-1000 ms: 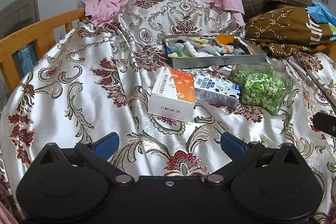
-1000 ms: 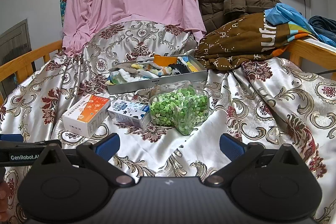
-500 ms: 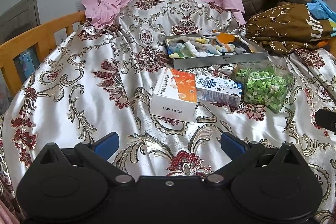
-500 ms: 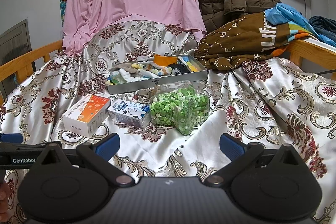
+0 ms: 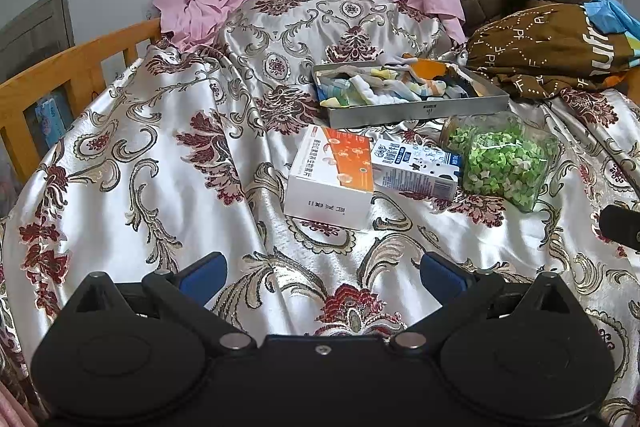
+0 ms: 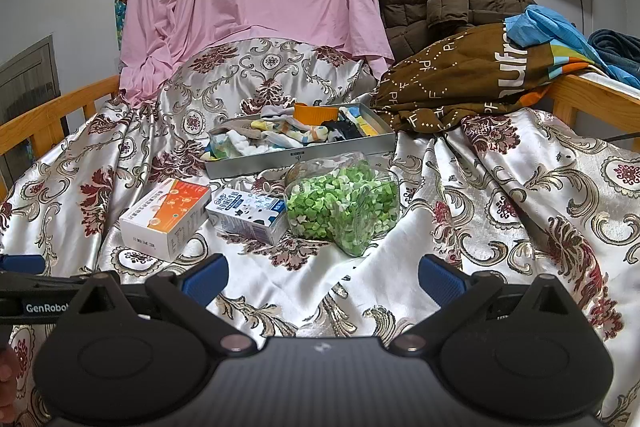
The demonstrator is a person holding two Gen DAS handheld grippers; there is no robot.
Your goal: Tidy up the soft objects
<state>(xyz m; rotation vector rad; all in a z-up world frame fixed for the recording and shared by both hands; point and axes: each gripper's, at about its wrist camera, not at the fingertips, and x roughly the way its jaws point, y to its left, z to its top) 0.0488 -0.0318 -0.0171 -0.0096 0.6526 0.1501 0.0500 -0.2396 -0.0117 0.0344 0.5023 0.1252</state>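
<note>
in the left wrist view the left gripper (image 5: 322, 273) hangs spread wide and empty over the patterned satin cloth (image 5: 132, 187); the metal tray (image 5: 416, 109) of rolled socks (image 5: 384, 87) lies well ahead and slightly right, beyond an orange-and-white box (image 5: 330, 179), a milk carton (image 5: 416, 167) and a jar of green paper stars (image 5: 500, 157). in the right wrist view the right gripper (image 6: 322, 275) is likewise parted, holding nothing; the tray (image 6: 304, 155) sits ahead and slightly left, behind the jar (image 6: 344, 207). "genrobot" reads on the black arm at far left, "ufr" on the brown cloth (image 6: 464, 75) ahead right.
</note>
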